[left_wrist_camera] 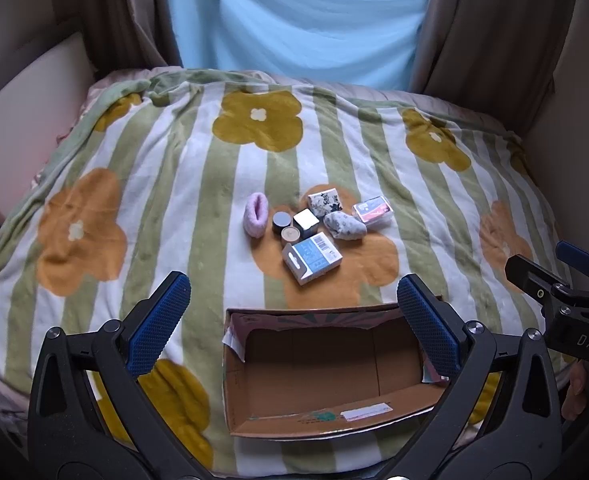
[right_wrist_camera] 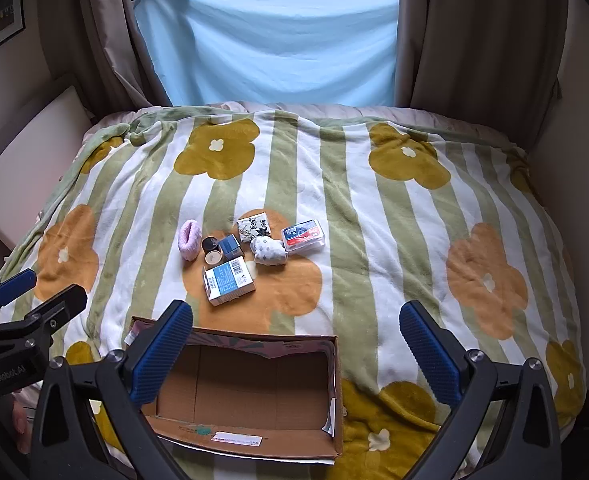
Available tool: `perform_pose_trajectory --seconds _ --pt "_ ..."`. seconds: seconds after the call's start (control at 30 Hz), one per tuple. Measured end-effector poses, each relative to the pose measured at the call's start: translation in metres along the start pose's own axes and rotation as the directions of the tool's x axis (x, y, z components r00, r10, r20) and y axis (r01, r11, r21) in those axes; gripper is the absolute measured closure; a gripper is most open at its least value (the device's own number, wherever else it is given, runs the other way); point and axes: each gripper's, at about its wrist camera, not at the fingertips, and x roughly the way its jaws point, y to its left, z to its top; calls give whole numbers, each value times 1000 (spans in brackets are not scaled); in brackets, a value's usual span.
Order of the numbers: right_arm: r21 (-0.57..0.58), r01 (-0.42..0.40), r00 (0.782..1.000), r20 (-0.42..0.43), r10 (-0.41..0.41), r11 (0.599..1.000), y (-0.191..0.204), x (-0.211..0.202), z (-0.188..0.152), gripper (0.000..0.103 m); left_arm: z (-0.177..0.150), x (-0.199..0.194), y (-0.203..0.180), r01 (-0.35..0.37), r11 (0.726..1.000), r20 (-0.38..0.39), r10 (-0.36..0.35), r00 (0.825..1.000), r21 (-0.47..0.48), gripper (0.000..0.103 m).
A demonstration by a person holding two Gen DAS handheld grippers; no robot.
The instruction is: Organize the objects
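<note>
An empty open cardboard box (left_wrist_camera: 326, 376) (right_wrist_camera: 254, 392) lies on the flowered blanket near me. Beyond it sits a cluster: a blue-and-white carton (left_wrist_camera: 311, 258) (right_wrist_camera: 228, 282), a pink rolled sock (left_wrist_camera: 256, 220) (right_wrist_camera: 190, 243), two small round tins (left_wrist_camera: 281, 222) (right_wrist_camera: 210, 245), a small square box (left_wrist_camera: 305, 220) (right_wrist_camera: 229, 246), a patterned white sock (left_wrist_camera: 344, 226) (right_wrist_camera: 268, 251), a floral packet (left_wrist_camera: 325, 201) (right_wrist_camera: 253, 226) and a clear card case (left_wrist_camera: 372, 210) (right_wrist_camera: 303, 236). My left gripper (left_wrist_camera: 294, 328) and right gripper (right_wrist_camera: 296, 352) are both open and empty, held above the box.
The striped green blanket (left_wrist_camera: 174, 184) (right_wrist_camera: 394, 240) covers a bed. A blue sheet (left_wrist_camera: 294, 20) and brown curtains (right_wrist_camera: 474, 40) hang behind. A cream panel (left_wrist_camera: 26, 120) stands at the left. The right gripper shows at the right edge of the left wrist view (left_wrist_camera: 566, 292).
</note>
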Motion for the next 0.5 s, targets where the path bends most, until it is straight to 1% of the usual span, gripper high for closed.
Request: perform_pose_trajectory --seconds 0.23,0.5 --pt "5 1 1000 3 -1 1000 -3 -1 0 0 2 0 -3 -1 1000 1 1 1000 2 1" --pt "11 -3 1000 -6 3 1000 -7 0 8 0 12 12 2 0 1000 -18 -1 1000 -28 1"
